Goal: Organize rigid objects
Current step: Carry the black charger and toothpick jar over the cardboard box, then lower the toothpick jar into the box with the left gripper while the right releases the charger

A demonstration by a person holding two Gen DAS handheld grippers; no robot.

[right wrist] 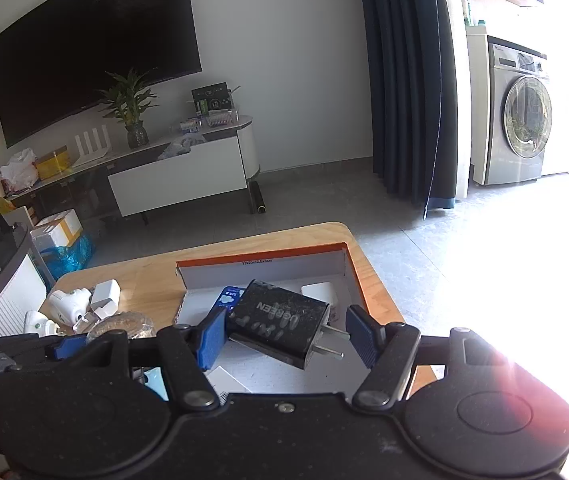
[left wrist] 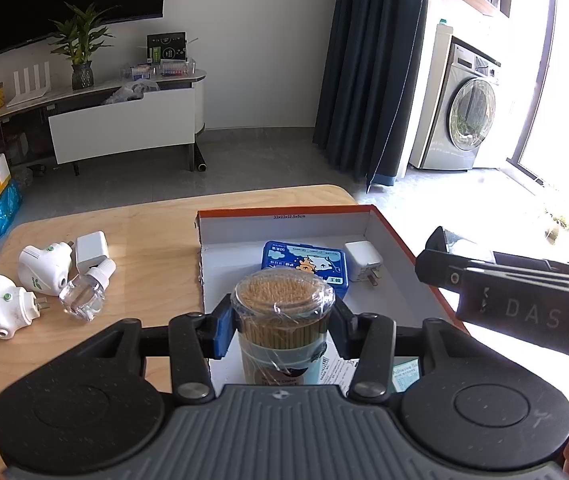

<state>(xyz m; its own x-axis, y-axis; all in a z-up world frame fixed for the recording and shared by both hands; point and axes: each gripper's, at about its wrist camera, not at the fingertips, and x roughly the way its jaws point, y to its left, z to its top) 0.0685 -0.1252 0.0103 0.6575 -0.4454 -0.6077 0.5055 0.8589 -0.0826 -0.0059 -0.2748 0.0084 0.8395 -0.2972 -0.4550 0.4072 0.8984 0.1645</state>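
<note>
Wooden toothpicks fill a clear round jar (left wrist: pixel 283 316), wrapped in plastic film and standing upright between the pads of the left gripper (left wrist: pixel 282 330), which press against both of its sides. The jar is over the near part of an open cardboard box (left wrist: pixel 404 240), white inside with orange edges, which sits on a light wooden table (left wrist: pixel 144 248).

Inside the box, beyond the jar, lie one blue rectangular case (left wrist: pixel 304 264) with a cartoon print and, just to its right, one white charger (left wrist: pixel 362 262) with its prongs pointing toward the camera. Printed paper packets (left wrist: pixel 340 368) show on the box floor near the jar's base.

The right gripper (right wrist: pixel 284 334) is above the same box. Its jaws are partly open, and a black charger (right wrist: pixel 280 318) lettered "UGREEN" lies tilted between them, its two prongs pointing toward the right pad; the left pad is close against its body, but whether the pads actually grip it cannot be told.

On the bare table left of the box sit four loose things close together: two white plug-in vaporizers (left wrist: pixel 44 266) (left wrist: pixel 4 306), one white square adapter (left wrist: pixel 91 249), and one small clear refill bottle (left wrist: pixel 86 290) lying on its side, touching the nearer vaporizer.
</note>
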